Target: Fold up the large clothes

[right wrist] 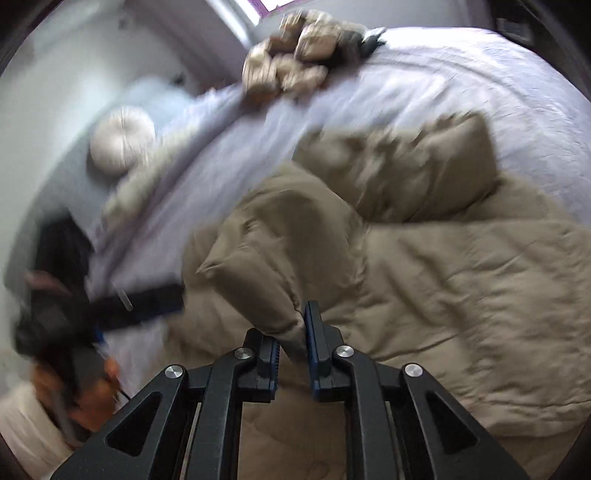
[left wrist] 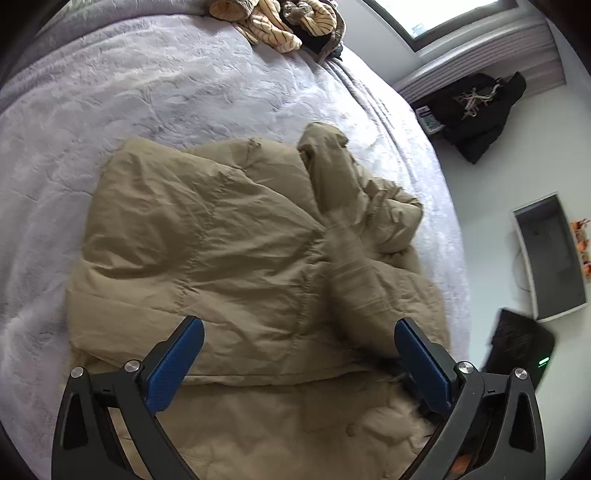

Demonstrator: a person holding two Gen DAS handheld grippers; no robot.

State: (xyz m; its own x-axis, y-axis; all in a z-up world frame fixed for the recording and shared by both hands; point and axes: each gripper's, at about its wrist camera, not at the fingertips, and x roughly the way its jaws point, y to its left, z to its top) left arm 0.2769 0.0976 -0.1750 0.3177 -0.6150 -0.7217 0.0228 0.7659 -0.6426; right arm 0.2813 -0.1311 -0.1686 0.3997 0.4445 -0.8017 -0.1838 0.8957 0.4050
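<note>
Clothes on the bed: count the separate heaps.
2. A tan padded jacket spread in the near middle of the bed, and a striped bundle at the far edge. More may be hidden.

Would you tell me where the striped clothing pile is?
The striped clothing pile sits at the bed's far edge, top centre in both views, beyond the tan jacket.

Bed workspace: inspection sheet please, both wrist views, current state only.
Surface: lavender bedspread, wrinkled.
Job's things: tan puffer jacket spread on the bed; one sleeve lifted, blurred.
Clutter: striped cream garments piled at the far edge; round cushion beside the bed.
Grippers: left gripper over the jacket, jaws wide apart, nothing between them; right gripper shut on the sleeve cuff.
Cables: thin wire by the grey box on the floor.
Surroundings: window, dark clothes on the floor.
</note>
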